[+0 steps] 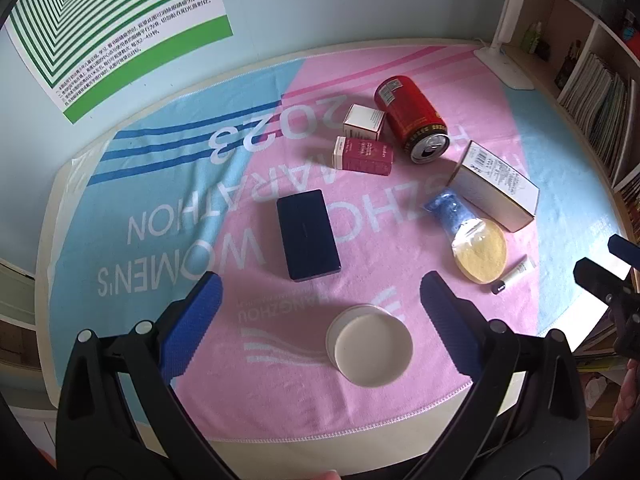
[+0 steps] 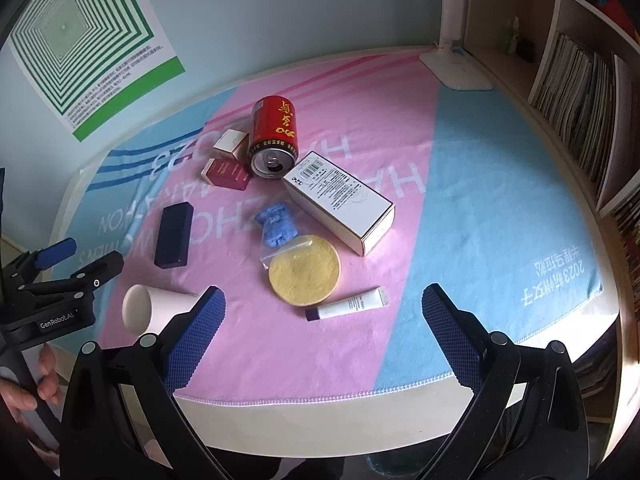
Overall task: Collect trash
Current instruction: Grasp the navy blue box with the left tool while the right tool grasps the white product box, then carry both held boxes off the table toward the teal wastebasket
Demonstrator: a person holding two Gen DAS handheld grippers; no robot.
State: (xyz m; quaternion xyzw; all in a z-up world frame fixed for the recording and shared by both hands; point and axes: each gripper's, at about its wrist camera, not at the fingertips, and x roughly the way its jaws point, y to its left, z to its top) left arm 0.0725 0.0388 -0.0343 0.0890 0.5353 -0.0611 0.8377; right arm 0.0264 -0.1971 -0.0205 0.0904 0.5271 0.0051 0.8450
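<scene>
Items lie on a pink and blue towel [image 1: 160,184] on a table. A red can [image 1: 410,114] [image 2: 274,132] lies on its side. Beside it are a dark red box [image 1: 364,156] [image 2: 226,174], a small white box [image 1: 364,120] [image 2: 230,142] and a long white box [image 1: 496,184] [image 2: 340,200]. There is a blue crumpled wad [image 1: 448,208] [image 2: 276,224], a yellow pad in a clear bag [image 1: 480,254] [image 2: 304,270], a small tube [image 1: 514,274] [image 2: 348,304], a dark blue box [image 1: 308,234] [image 2: 174,234] and a white cup [image 1: 370,346] [image 2: 154,308] on its side. My left gripper [image 1: 320,316] is open above the cup. My right gripper [image 2: 322,332] is open near the tube.
A white lamp base [image 1: 506,66] [image 2: 456,66] stands at the far right of the table. Shelves with books [image 2: 576,92] line the right side. A green striped poster [image 1: 100,28] hangs on the wall behind.
</scene>
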